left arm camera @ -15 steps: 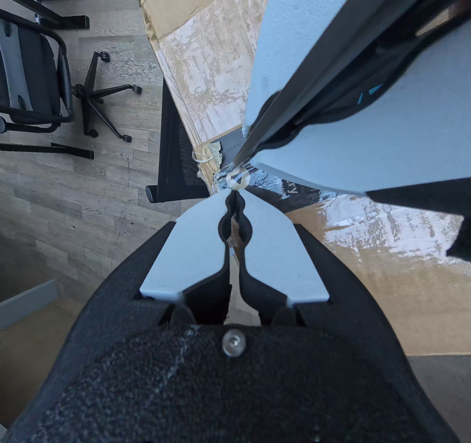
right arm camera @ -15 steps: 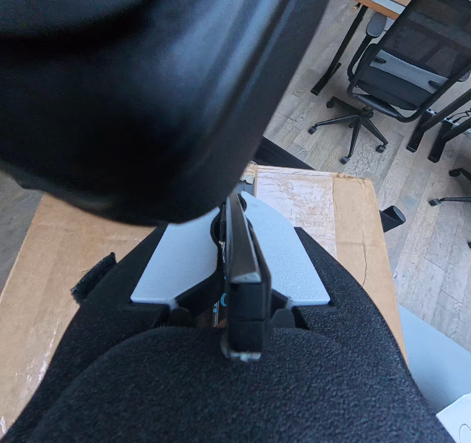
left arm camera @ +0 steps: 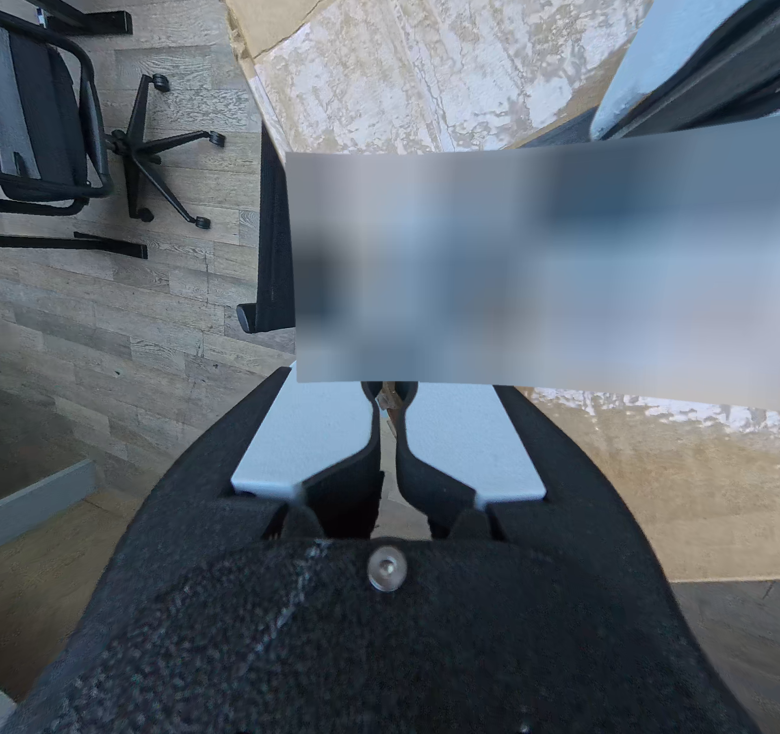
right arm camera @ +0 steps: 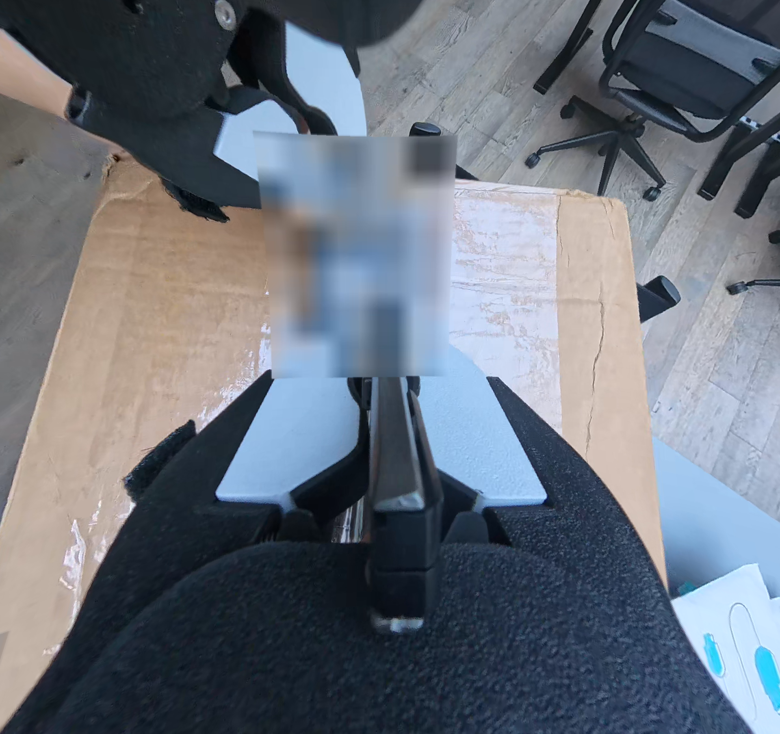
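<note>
**A:** What are the left gripper's (left arm camera: 388,391) jaws doing?

**B:** They are drawn together, with only a thin slit between the pale fingers (left arm camera: 312,431). The tips are hidden behind a blurred patch, so I cannot tell whether they pinch anything. A small brownish scrap shows in the slit.

**A:** And the right gripper (right arm camera: 390,380)?

**B:** Its jaws are closed on a long dark flat tool (right arm camera: 396,460). The tool runs lengthwise between the fingers from the gripper body forward. Its front end is lost in another blurred patch.

**A:** What lies under them?

**B:** A cardboard box (right arm camera: 160,300) with its broad face up, and a wide strip of clear tape (right arm camera: 502,258) that looks worn and whitish. Both grippers are above it and close together. Each shows in the other's view, the left one at the upper left of the right wrist view.

**A:** Farther out?

**B:** A black mesh chair back (left arm camera: 274,245) stands just beside the box edge. Office chairs (right arm camera: 683,64) on castors stand on the grey wood floor (left arm camera: 105,334). A pale grey table (right arm camera: 696,515) shows beside the box, bearing white packets (right arm camera: 730,629) with blue parts.
</note>
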{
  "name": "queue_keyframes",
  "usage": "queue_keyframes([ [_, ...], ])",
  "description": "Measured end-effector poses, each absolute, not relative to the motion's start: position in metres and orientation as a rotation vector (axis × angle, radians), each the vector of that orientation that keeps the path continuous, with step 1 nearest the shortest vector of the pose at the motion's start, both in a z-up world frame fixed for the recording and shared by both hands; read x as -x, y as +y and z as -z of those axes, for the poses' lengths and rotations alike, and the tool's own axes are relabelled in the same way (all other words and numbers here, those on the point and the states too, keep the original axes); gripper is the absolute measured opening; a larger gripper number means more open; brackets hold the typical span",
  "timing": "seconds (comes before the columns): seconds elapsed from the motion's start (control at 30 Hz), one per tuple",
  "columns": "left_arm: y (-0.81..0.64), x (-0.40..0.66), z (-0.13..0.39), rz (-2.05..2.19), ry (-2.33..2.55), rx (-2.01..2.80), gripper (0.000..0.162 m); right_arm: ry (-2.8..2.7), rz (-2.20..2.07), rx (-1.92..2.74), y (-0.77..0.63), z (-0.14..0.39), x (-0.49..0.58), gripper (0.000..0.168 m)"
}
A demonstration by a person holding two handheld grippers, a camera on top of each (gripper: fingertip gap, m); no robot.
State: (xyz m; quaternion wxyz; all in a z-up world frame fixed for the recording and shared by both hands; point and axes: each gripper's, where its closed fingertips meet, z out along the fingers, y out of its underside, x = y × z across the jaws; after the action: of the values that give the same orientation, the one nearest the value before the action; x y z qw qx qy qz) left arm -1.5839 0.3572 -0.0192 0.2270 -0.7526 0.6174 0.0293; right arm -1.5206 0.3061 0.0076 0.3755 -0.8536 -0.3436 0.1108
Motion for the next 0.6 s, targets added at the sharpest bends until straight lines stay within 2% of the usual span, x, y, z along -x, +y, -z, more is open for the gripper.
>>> queue_keyframes([
  [0.6,0.3583,1.5845,0.0195,0.011,1.655,2.033,0.0,-0.77,-0.326,2.147,0.2987,-0.0059,1.5144,0.007],
])
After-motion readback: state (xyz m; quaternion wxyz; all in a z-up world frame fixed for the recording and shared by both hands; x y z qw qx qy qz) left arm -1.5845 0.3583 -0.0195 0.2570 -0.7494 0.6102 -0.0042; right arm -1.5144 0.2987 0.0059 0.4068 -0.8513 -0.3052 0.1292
